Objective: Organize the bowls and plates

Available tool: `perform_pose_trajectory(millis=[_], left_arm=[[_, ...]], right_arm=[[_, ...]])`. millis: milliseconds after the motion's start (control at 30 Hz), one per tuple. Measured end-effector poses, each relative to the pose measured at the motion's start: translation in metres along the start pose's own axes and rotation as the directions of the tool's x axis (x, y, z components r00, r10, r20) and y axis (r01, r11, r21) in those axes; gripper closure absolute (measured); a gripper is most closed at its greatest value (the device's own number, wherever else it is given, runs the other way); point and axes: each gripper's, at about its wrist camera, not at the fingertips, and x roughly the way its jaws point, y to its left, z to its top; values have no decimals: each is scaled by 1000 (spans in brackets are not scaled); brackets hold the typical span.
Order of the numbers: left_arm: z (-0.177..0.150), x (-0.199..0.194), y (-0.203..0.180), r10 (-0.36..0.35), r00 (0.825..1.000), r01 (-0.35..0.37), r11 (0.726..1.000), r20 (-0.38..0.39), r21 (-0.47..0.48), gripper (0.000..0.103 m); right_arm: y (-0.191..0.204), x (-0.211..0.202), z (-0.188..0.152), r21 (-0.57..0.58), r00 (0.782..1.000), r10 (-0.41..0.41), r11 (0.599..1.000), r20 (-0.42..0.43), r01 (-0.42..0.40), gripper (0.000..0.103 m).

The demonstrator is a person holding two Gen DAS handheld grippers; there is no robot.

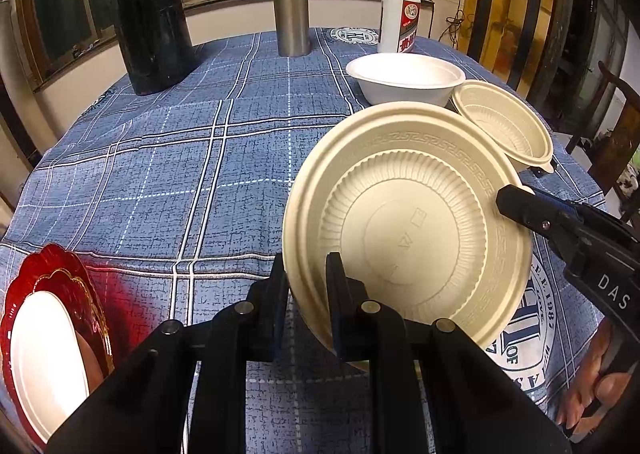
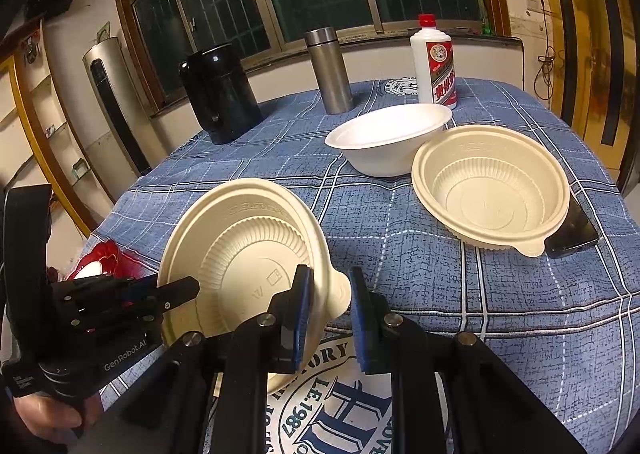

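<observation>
A large cream plastic bowl (image 1: 400,222) (image 2: 248,246) hangs tilted above the blue checked tablecloth, its inside turned toward both cameras. My left gripper (image 1: 307,294) (image 2: 192,292) is shut on its near rim in the left wrist view. My right gripper (image 2: 331,306) (image 1: 516,202) is shut on the opposite rim, at the small tab. A second cream bowl (image 1: 504,126) (image 2: 488,190) sits upright on the cloth to the right. A white bowl (image 1: 404,78) (image 2: 388,138) stands just behind it. At the table's left edge a white plate (image 1: 44,354) lies on a red plate (image 1: 60,266) (image 2: 108,254).
At the far side stand a black jug (image 1: 154,34) (image 2: 220,94), a steel flask (image 1: 291,10) (image 2: 328,70) and a white bottle (image 1: 400,18) (image 2: 436,62). A black phone (image 2: 576,230) lies partly under the second cream bowl. A hand (image 1: 600,386) holds the right gripper's handle.
</observation>
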Motion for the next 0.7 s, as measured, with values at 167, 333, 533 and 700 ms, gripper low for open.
perform_pose_trajectory(millis=[167,333,533,700], left_arm=[[-1,-7,1,7,1000,-7,1000,15,-4,88],[-2,-21,9,2,999,-1,1000,41,-18,88],[-6,-50,26,1,996,3,999,92,-40,88],[-14,-79,45,11,989,-1,998,151,-68,88]], right_arm=[[1,-3,1,-5,1000,14,1000,16,-14,84],[7,-9,2,-16,998,49,999,42,-48,84],[28,-31,2,-21,994,74,997,85,-73,84],[54,-47,3,-38,989,100,995,108,-96,84]])
